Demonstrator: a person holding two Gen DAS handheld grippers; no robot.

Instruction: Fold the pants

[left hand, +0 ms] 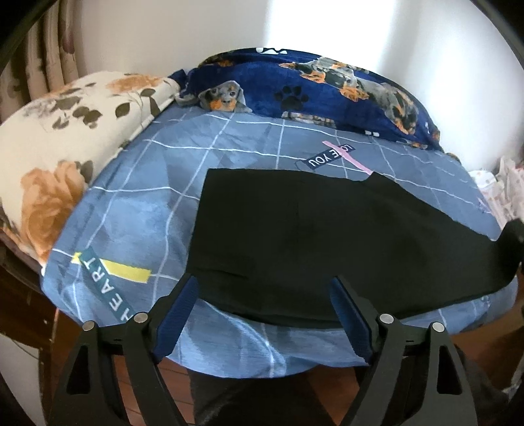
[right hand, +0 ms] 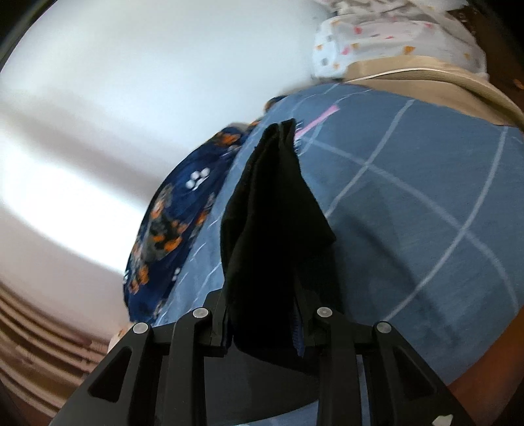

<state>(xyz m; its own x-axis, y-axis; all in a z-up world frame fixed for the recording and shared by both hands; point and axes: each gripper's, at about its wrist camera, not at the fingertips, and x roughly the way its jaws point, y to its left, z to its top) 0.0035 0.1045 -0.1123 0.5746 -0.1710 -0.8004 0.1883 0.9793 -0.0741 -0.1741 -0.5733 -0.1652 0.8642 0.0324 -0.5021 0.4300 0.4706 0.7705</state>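
Pants (right hand: pixel 271 203) pinched in raised, tilted right tongs (right hand: pixel 262 314).

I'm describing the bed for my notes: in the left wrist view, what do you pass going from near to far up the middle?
left gripper, open → black pants → blue checked sheet → navy dog-print blanket → white wall.

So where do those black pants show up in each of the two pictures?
Left wrist view: the black fabric pants lie spread flat across the centre, on the blue grid-patterned bedsheet.
Right wrist view: a bunched end of them rises up the middle, pinched in the right tongs.
Shared landmark: the pink stripe printed on the sheet.
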